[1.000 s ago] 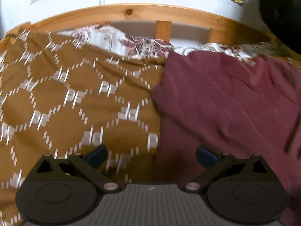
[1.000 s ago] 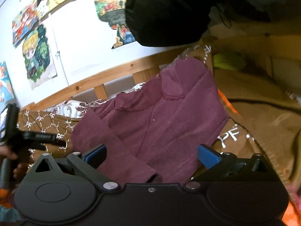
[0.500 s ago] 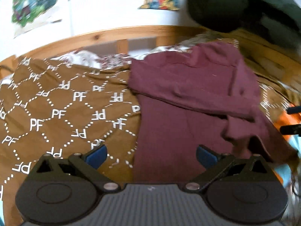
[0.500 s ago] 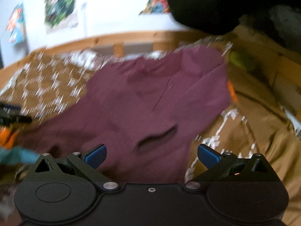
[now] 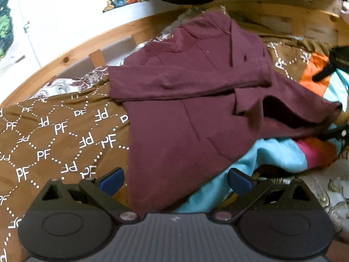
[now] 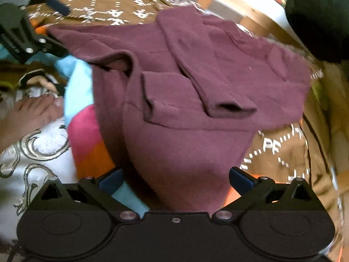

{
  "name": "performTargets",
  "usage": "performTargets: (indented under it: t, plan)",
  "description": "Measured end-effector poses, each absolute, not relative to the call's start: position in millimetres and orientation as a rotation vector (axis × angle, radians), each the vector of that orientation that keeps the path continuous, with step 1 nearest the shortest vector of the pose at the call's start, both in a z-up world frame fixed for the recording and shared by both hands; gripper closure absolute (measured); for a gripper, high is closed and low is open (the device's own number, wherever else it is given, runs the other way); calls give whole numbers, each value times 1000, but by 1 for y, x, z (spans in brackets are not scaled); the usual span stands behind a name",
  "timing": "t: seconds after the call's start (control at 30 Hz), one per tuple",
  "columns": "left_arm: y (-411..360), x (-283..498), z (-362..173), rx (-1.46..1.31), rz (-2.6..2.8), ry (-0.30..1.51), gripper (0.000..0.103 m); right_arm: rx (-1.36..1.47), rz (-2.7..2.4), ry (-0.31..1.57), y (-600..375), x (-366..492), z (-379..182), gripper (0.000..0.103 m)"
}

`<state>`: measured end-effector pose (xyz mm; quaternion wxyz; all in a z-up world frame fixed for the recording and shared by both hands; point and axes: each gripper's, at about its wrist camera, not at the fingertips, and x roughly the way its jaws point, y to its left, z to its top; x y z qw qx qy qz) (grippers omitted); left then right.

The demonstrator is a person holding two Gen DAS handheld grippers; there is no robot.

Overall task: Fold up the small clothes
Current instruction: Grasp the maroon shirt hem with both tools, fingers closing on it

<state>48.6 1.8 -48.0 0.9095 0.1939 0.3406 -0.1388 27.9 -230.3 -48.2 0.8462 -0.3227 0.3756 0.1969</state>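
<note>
A maroon long-sleeved top [image 5: 187, 113] lies on the bed with both sleeves folded across its body. It also shows in the right wrist view [image 6: 196, 83], sleeve cuffs toward me. My left gripper [image 5: 175, 180] is open and empty, its blue pads just above the top's lower left hem. My right gripper [image 6: 175, 179] is open and empty over the hem's other corner. Each gripper shows at the edge of the other's view, the right one [image 5: 331, 65] and the left one [image 6: 26, 35].
A brown blanket with white PF print [image 5: 50, 135] covers the bed. A turquoise, pink and orange cloth [image 5: 279, 155] lies under the top. A wooden bed rail [image 5: 72, 50] runs behind. A dark bundle [image 6: 318, 19] sits by the wall. A bare foot [image 6: 28, 111] rests at left.
Both grippers swung round and pulled back toward the top's hem. The left view now takes in the whole folded top; the right view turned and shows the cuffs close up.
</note>
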Motion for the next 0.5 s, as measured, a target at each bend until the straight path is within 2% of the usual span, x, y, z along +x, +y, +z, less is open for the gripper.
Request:
performTargets:
  t: [0.2, 0.27, 0.3, 0.37, 0.4, 0.43, 0.5]
  plan:
    - [0, 57, -56, 457, -258, 721, 0, -658, 488, 737, -224, 26, -45, 1]
    - [0, 58, -54, 470, -264, 725, 0, -668, 468, 747, -220, 29, -52, 4]
    - [1, 59, -53, 479, -265, 725, 0, -673, 450, 743, -220, 32, -55, 9]
    - [3, 59, -52, 490, -267, 730, 0, -674, 410, 718, -222, 37, -57, 24]
    - [5, 59, -52, 488, -269, 733, 0, -658, 406, 710, -223, 38, -56, 42]
    - [6, 59, -51, 484, -267, 734, 0, -632, 410, 709, -226, 41, -54, 68]
    - [6, 60, -52, 478, -261, 732, 0, -534, 436, 718, -233, 48, -47, 91]
